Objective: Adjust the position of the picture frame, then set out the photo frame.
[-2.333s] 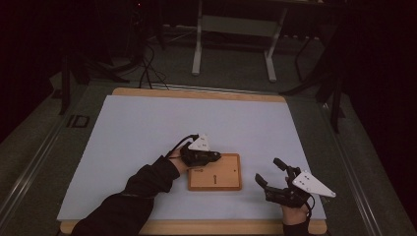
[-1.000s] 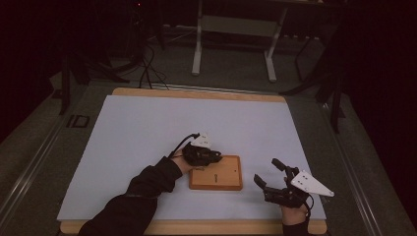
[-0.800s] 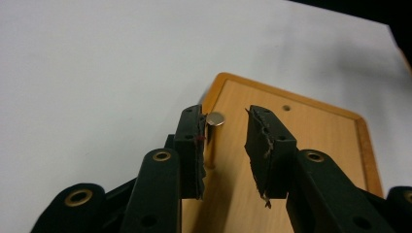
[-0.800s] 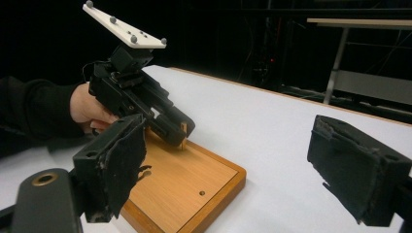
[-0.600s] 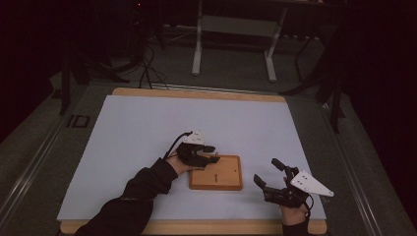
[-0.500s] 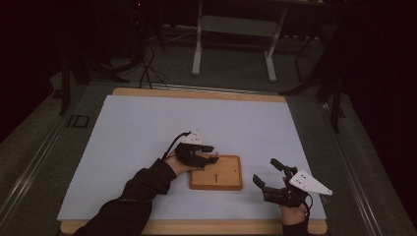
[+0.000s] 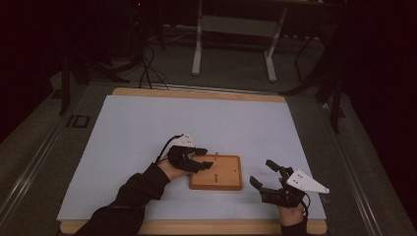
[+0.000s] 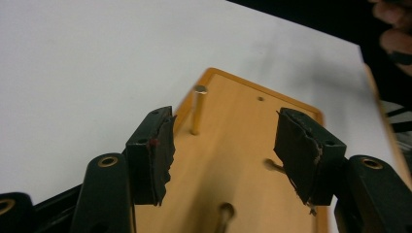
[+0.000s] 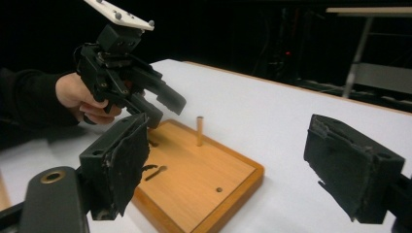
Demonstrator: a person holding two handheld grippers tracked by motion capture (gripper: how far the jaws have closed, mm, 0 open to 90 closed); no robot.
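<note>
One thin wooden peg (image 7: pixel 216 156) stands upright at the far left corner of the flat rectangular wooden peg board (image 7: pixel 217 172) on the white bench (image 7: pixel 147 123) in the high view, the left gripper (image 7: pixel 206 158) hovering there; in the left gripper view its jaws, just opened halfway, hold nothing; in the right gripper view the right gripper (image 9: pixel 243 170) gapes empty beside the board, and the peg looks light, stiff, best pinched mid-shaft.

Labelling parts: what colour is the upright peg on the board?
Light tan wood, like the board; the peg shows best in the right gripper view.

A dim lab or studio is showing: a white-topped desk (image 7: pixel 147 128), floor cables (image 7: pixel 145 73), metal stand legs (image 7: pixel 233 46).
</note>
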